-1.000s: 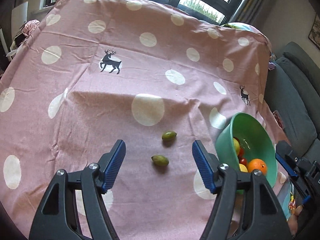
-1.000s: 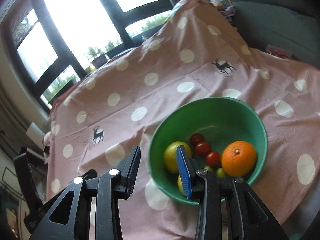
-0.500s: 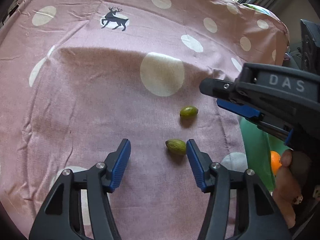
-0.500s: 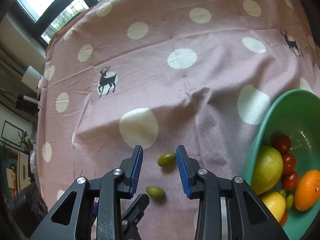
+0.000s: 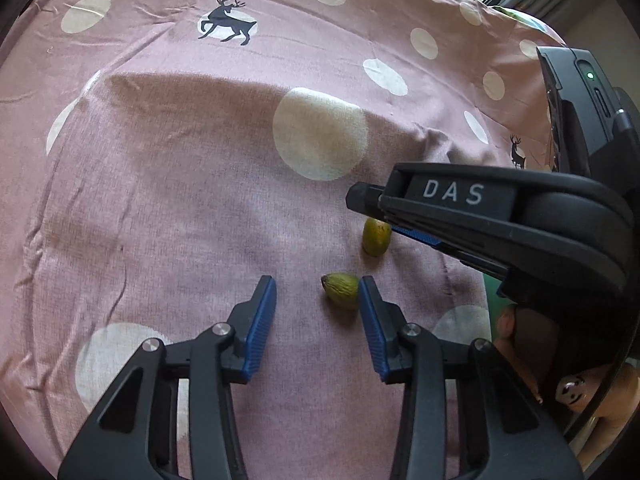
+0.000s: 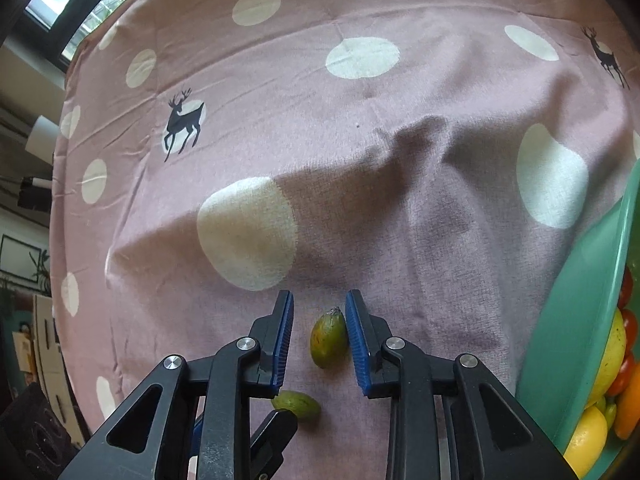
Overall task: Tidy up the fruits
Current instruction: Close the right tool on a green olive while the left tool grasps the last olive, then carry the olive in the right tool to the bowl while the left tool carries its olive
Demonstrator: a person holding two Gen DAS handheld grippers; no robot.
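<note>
Green fruits between both my claws.
My left claw (image 5: 317, 292) and right claw (image 6: 319, 310), just closing, each straddle an olive-like fruit (image 5: 341, 289), not yet clamped.

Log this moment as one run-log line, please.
left hand-held gripper: closing around near green fruit, not gripped | right hand-held gripper: closing around far green fruit, not gripped | bowl: holds fruit

You have two fruits on the cloth (image 5: 168, 208): one fruit (image 5: 341, 289) nearest you, the other (image 5: 376, 236) at one o'clock; bowl (image 6: 580, 320) at three.
</note>
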